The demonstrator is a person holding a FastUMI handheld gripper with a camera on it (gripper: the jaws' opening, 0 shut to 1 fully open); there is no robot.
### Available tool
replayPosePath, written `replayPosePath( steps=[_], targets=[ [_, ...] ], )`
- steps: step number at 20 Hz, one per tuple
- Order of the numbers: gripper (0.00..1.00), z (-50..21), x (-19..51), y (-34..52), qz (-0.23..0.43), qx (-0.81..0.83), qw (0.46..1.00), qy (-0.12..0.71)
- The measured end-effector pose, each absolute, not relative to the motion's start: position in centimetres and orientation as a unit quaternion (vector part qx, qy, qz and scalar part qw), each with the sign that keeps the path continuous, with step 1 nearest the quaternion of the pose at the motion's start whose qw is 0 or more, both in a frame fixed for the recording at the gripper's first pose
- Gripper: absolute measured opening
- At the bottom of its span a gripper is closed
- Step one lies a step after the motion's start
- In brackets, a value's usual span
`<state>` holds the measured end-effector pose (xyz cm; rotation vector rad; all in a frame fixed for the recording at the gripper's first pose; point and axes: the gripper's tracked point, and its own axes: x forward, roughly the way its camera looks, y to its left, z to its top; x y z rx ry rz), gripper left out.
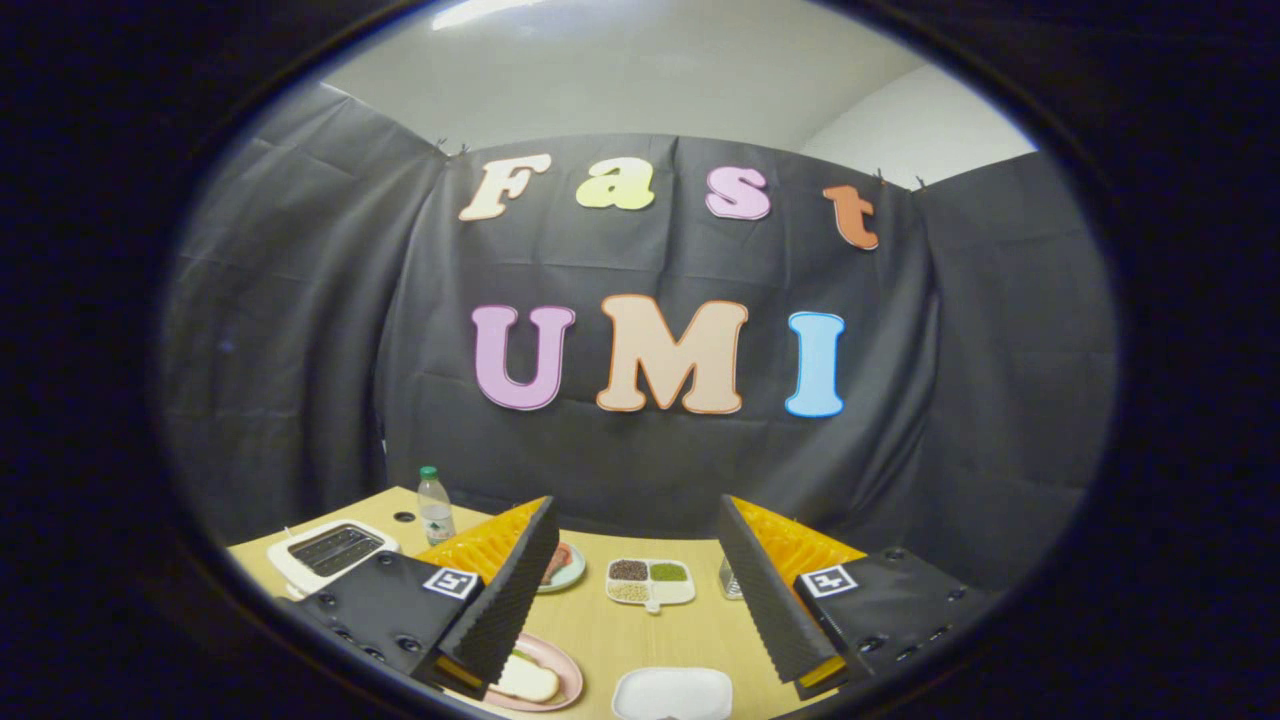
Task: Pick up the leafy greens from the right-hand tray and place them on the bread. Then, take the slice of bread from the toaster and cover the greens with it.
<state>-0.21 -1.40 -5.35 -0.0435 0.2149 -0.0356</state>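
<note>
My gripper [637,508] is held high above the wooden table [690,635], open, with nothing between its fingers. Below the left finger, a pink plate [565,690] holds a pale slice of bread [527,680]. A bit of green [521,655] peeks out at the slice's far edge. To the right of that plate, under the gap between the fingers, lies a white tray [672,692] whose visible surface is bare. The white toaster [335,552] stands at the far left of the table, left of the left finger, and its slots look dark.
A small plastic bottle [434,505] stands behind the toaster. Beyond the fingers lies a white divided dish [650,580] with grains and green bits. A plate [567,567] with reddish food is half hidden by the left finger. A small shaker [728,580] shows by the right finger.
</note>
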Motion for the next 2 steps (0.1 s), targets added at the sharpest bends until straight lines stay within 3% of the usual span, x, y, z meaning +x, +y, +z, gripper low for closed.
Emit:
replayPosePath(
  steps=[2],
  targets=[
    [1.0, -4.74, -0.05, -2.07, -0.027, -0.019, 0.995, 0.096]
  ],
)
